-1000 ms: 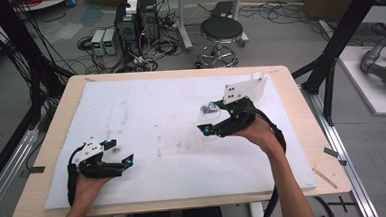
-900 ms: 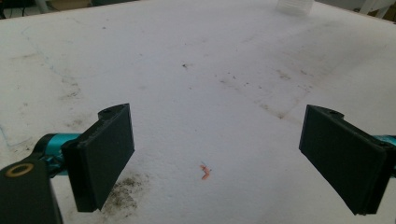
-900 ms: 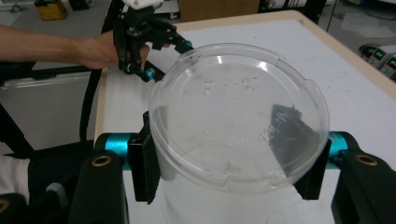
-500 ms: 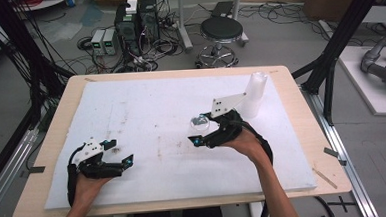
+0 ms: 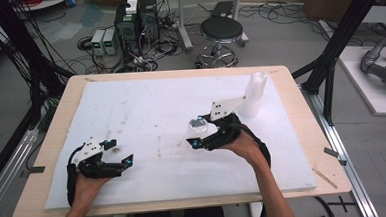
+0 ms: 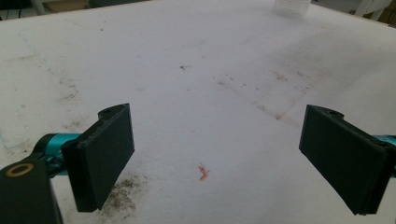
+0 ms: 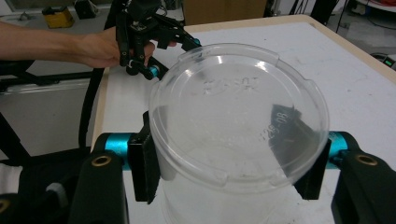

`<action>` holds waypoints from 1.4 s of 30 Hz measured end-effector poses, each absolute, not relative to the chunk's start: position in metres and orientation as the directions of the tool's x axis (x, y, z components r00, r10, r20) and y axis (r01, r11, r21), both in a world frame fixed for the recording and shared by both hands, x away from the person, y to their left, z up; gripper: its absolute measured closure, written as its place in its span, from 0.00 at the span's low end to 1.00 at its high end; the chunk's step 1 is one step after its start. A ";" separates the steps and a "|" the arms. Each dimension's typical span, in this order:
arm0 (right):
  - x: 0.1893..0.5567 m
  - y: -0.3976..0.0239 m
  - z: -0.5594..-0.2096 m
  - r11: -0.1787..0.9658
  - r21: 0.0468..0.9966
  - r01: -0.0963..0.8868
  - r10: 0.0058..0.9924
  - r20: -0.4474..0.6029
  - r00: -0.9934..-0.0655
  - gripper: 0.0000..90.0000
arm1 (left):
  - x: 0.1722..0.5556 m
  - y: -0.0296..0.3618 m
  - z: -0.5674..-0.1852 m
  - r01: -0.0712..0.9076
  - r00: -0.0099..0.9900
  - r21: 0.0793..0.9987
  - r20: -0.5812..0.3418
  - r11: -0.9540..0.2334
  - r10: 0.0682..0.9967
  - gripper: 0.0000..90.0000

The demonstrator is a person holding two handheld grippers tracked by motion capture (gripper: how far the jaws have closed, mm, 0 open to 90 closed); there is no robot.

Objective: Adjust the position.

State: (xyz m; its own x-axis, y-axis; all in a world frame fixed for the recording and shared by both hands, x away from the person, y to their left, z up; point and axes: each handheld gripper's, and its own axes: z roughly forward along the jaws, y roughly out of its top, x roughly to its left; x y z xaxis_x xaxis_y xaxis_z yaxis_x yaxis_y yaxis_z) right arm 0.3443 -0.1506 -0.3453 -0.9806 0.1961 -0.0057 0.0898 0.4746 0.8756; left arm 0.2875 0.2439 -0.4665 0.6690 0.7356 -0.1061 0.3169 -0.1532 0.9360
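My right gripper (image 5: 198,133) is shut on a clear plastic cup (image 5: 200,124) just right of the middle of the white mat (image 5: 151,105). In the right gripper view the cup (image 7: 238,121) sits between the two black pads (image 7: 144,163), its round flat end with raised lettering turned to the camera. My left gripper (image 5: 117,153) rests low at the front left of the mat, open with nothing between its jaws. The left gripper view has its wide-set pads (image 6: 105,151) over bare, stained mat.
A stack of clear cups (image 5: 254,93) stands at the back right of the mat, and its base (image 6: 292,7) is at the top edge of the left gripper view. A small orange speck (image 6: 203,172) lies on the mat. A stool (image 5: 221,29) and electronics stand beyond the table.
My right gripper has come left and down from beside the cup stack toward the middle of the mat, with the cup in it. The left gripper has stayed put.
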 end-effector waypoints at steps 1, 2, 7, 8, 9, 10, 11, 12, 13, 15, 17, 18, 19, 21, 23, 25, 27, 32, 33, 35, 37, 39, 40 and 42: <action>0.344 -0.150 -0.345 0.474 0.876 0.089 0.194 -0.005 -0.981 0.42 | 0.287 0.244 -0.467 0.317 0.669 0.936 -0.106 -0.153 0.736 0.11; 0.344 -0.150 -0.345 0.474 0.876 0.089 0.194 -0.005 -0.981 0.42 | 0.287 0.244 -0.465 0.311 0.681 0.939 -0.112 -0.148 0.724 0.11; 0.343 -0.150 -0.341 0.465 0.881 0.083 0.185 -0.005 -0.983 0.42 | 0.287 0.243 -0.454 0.264 0.744 0.953 -0.104 -0.147 0.661 0.11; 0.343 -0.150 -0.341 0.465 0.881 0.088 0.184 0.001 -0.983 0.42 | 0.287 0.243 -0.451 0.253 0.760 0.956 -0.101 -0.150 0.642 0.11; 0.343 -0.150 -0.340 0.461 0.884 0.079 0.177 -0.004 -0.984 0.42 | 0.288 0.242 -0.448 0.243 0.777 0.957 -0.095 -0.158 0.622 0.11; 0.343 -0.150 -0.340 0.460 0.884 0.080 0.179 -0.004 -0.984 0.42 | 0.288 0.241 -0.445 0.236 0.794 0.958 -0.094 -0.162 0.601 0.11; 0.343 -0.150 -0.339 0.460 0.884 0.077 0.175 -0.006 -0.985 0.42 | 0.288 0.241 -0.442 0.226 0.810 0.960 -0.091 -0.165 0.579 0.11; 0.343 -0.150 -0.339 0.458 0.886 0.076 0.173 -0.005 -0.985 0.42 | 0.289 0.240 -0.439 0.214 0.825 0.962 -0.086 -0.168 0.559 0.11; 0.343 -0.149 -0.338 0.455 0.887 0.076 0.172 -0.004 -0.985 0.42 | 0.289 0.240 -0.435 0.203 0.838 0.965 -0.082 -0.169 0.540 0.11; 0.342 -0.149 -0.337 0.455 0.888 0.072 0.161 -0.003 -0.987 0.42 | 0.290 0.238 -0.428 0.184 0.863 0.969 -0.078 -0.166 0.500 0.11; 0.341 -0.148 -0.336 0.451 0.890 0.068 0.153 -0.002 -0.988 0.42 | 0.293 0.236 -0.420 0.166 0.885 0.972 -0.074 -0.164 0.460 0.11; 0.341 -0.147 -0.336 0.450 0.891 0.069 0.154 -0.001 -0.988 0.42 | 0.294 0.235 -0.416 0.160 0.896 0.974 -0.073 -0.163 0.438 0.11; 0.341 -0.146 -0.335 0.452 0.890 0.067 0.149 -0.002 -0.989 0.42 | 0.295 0.234 -0.412 0.155 0.905 0.975 -0.076 -0.158 0.418 0.11; 0.340 -0.145 -0.335 0.453 0.889 0.064 0.145 -0.002 -0.989 0.42 | 0.298 0.232 -0.405 0.149 0.922 0.977 -0.081 -0.152 0.379 0.11; 0.340 -0.145 -0.335 0.453 0.890 0.060 0.145 -0.007 -0.989 0.42 | 0.300 0.230 -0.401 0.147 0.931 0.978 -0.087 -0.148 0.354 0.11; 0.340 -0.144 -0.335 0.456 0.888 0.060 0.143 -0.006 -0.990 0.42 | 0.301 0.227 -0.399 0.148 0.935 0.978 -0.090 -0.146 0.342 0.11; 0.339 -0.144 -0.335 0.457 0.887 0.059 0.140 -0.006 -0.990 0.43 | 0.303 0.224 -0.399 0.146 0.938 0.978 -0.089 -0.148 0.334 0.11; 0.338 -0.142 -0.333 0.449 0.892 0.058 0.131 -0.001 -0.991 0.43 | 0.306 0.209 -0.399 0.127 0.947 0.983 -0.081 -0.131 0.310 0.11; 0.338 -0.142 -0.333 0.448 0.892 0.052 0.126 -0.006 -0.992 0.43 | 0.306 0.204 -0.398 0.121 0.950 0.984 -0.078 -0.127 0.302 0.11; 0.337 -0.140 -0.332 0.445 0.894 0.057 0.118 0.005 -0.993 0.43 | 0.307 0.193 -0.397 0.113 0.956 0.986 -0.074 -0.125 0.283 0.11; 0.337 -0.139 -0.332 0.442 0.896 0.050 0.116 -0.001 -0.993 0.43 | 0.309 0.182 -0.396 0.109 0.964 0.987 -0.075 -0.119 0.257 0.11; 0.337 -0.137 -0.332 0.446 0.893 0.052 0.107 0.004 -0.994 0.43 | 0.310 0.169 -0.395 0.108 0.970 0.988 -0.079 -0.113 0.231 0.11; 0.337 -0.136 -0.333 0.446 0.894 0.047 0.107 -0.001 -0.994 0.43 | 0.311 0.163 -0.395 0.102 0.973 0.989 -0.077 -0.109 0.219 0.11; 0.336 -0.134 -0.333 0.449 0.892 0.049 0.103 0.003 -0.995 0.43 | 0.312 0.152 -0.395 0.093 0.977 0.990 -0.070 -0.107 0.199 0.11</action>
